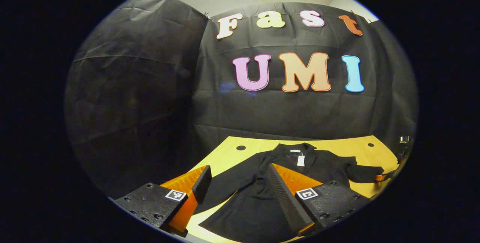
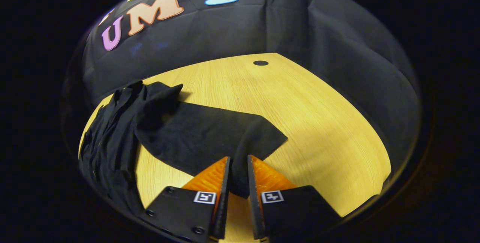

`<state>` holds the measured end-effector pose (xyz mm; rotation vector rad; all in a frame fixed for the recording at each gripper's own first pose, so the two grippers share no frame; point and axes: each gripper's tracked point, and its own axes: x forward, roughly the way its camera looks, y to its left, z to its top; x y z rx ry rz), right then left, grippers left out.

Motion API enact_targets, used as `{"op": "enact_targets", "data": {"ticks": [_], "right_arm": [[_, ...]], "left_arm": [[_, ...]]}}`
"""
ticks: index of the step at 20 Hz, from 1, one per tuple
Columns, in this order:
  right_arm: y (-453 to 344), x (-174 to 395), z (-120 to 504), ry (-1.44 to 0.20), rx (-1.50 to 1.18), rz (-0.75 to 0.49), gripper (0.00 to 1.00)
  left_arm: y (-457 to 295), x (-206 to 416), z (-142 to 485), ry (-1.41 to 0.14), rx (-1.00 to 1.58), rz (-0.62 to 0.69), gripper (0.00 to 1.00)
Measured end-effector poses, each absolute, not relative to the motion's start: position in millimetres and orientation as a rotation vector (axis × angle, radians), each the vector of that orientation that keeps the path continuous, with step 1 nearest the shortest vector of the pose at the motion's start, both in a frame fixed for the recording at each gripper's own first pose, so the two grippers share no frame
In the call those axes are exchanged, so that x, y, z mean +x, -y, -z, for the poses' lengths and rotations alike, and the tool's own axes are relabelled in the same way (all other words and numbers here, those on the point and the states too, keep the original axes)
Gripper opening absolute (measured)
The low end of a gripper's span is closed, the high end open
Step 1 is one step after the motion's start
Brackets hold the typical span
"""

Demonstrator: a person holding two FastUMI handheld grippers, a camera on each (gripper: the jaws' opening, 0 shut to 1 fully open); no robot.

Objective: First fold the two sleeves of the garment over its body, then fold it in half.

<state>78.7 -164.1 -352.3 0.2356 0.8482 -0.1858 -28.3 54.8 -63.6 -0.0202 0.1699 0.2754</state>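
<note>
The right claw has its orange-and-black fingers pinched narrow on the end of the black fabric sleeve, which stretches flat across the pale yellow wooden worktop. The left claw hangs spread wide, gripping nothing, above the black collared garment lying across that worktop

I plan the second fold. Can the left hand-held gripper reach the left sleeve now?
Probably yes. The left hand-held gripper is open above the garment, and the left sleeve lies flat on the table between its fingers, uncovered.
</note>
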Motion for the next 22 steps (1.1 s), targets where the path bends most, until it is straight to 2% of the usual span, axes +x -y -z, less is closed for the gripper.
{"op": "enact_targets", "data": {"ticks": [1, 4, 5, 9, 10, 15, 16, 19, 22], "right_arm": [[163.9, 79.1, 350.8, -0.857, 0.258, 0.183, 0.17], [161.9, 76.3, 350.0, -0.871, 0.291, 0.143, 0.17], [161.1, 75.3, 350.9, -0.874, 0.305, 0.127, 0.14], [161.1, 74.5, 351.2, -0.890, 0.368, 0.141, 0.03], [160.4, 74.3, 351.1, -0.896, 0.364, 0.146, 0.03], [160.2, 74.8, 347.7, -0.915, 0.290, 0.154, 0.03], [159.5, 76.5, 344.5, -0.907, 0.298, 0.152, 0.02], [163.2, 86.9, 315.8, -0.834, 0.319, 0.174, 0.02], [155.6, 119.3, 276.7, -0.738, 0.337, 0.182, 0.02]], "left_arm": [[-51.8, -27.0, 63.4, -0.169, -0.025, -0.262, 0.93], [-49.8, -26.4, 64.4, -0.166, -0.024, -0.250, 0.90], [-49.9, -25.9, 64.5, -0.167, -0.023, -0.249, 0.93], [-48.8, -25.8, 63.0, -0.158, -0.022, -0.238, 0.90], [-47.6, -25.5, 62.5, -0.157, -0.020, -0.232, 0.93], [-48.4, -26.1, 63.4, -0.159, -0.015, -0.216, 0.93], [-50.5, -27.5, 63.8, -0.162, -0.012, -0.216, 0.90], [-55.7, -33.7, 63.7, -0.163, -0.006, -0.214, 0.93], [-59.4, -40.6, 67.9, -0.163, -0.014, -0.202, 0.90]]}}
